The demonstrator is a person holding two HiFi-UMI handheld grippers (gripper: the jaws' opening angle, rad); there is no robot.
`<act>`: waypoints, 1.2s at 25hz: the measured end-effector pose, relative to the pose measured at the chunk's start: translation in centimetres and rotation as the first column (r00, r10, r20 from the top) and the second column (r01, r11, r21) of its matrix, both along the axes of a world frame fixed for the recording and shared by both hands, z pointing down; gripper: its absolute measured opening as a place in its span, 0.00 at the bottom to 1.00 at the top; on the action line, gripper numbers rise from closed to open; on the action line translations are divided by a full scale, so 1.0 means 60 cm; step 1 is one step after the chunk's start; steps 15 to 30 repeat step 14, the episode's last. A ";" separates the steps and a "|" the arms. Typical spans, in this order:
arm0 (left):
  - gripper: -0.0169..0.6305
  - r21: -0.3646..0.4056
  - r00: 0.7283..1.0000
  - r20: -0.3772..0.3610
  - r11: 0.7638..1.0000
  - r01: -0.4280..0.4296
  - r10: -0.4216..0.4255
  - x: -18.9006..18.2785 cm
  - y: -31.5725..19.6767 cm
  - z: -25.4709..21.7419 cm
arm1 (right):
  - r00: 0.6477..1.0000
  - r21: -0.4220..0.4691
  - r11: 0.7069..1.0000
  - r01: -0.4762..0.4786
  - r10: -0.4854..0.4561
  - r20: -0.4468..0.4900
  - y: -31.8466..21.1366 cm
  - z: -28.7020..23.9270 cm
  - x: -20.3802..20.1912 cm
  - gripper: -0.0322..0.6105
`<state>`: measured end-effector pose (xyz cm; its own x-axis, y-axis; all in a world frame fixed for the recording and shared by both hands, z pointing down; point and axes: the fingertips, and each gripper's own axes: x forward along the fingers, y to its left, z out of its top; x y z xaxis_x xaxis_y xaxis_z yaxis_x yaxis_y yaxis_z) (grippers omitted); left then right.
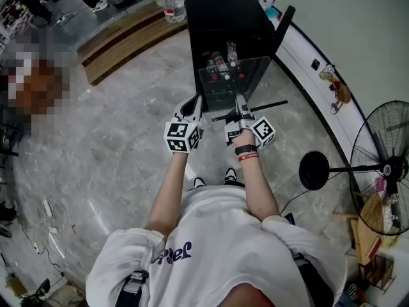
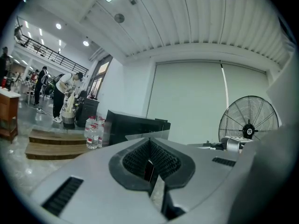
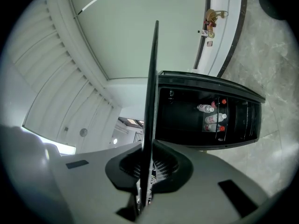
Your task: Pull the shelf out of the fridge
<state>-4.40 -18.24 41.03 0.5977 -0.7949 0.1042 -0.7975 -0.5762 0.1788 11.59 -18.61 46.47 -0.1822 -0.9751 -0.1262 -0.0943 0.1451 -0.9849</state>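
Note:
A black mini fridge (image 1: 223, 24) stands on the floor ahead of me with its door (image 1: 284, 19) swung open to the right. The clear glass shelf (image 1: 233, 82) is drawn out in front of the opening, and small bottles (image 1: 220, 64) show through it. My left gripper (image 1: 193, 102) is shut on the shelf's near left edge. My right gripper (image 1: 240, 101) is shut on its near right edge. In the left gripper view the thin pane sits between the pads (image 2: 161, 164). In the right gripper view the shelf (image 3: 152, 92) runs edge-on out of the closed jaws, with the fridge (image 3: 205, 111) behind it.
Water bottles (image 1: 171, 2) and a low wooden step (image 1: 128, 40) lie left of the fridge. A standing fan (image 1: 386, 168) with a round black base (image 1: 314, 170) is at my right, by the curved wall. Cables (image 1: 54, 216) lie on the marble floor at left.

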 end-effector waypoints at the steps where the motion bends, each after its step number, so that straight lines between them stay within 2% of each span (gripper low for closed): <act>1: 0.05 0.002 1.000 -0.001 1.000 -0.004 0.004 -0.003 0.000 -0.001 | 1.000 0.000 1.000 -0.002 0.002 0.002 0.000 0.000 -0.004 0.10; 9: 0.05 0.028 1.000 -0.011 0.999 -0.026 0.026 0.000 0.004 -0.009 | 1.000 0.019 1.000 -0.009 0.009 -0.004 -0.001 -0.005 0.002 0.10; 14: 0.05 0.041 0.999 -0.001 0.998 -0.049 0.049 -0.034 0.017 -0.009 | 0.999 0.040 0.999 -0.031 0.032 -0.004 0.009 -0.009 -0.031 0.09; 30: 0.05 0.041 0.999 -0.001 0.998 -0.049 0.049 -0.034 0.017 -0.009 | 0.999 0.040 0.999 -0.031 0.032 -0.004 0.009 -0.009 -0.031 0.09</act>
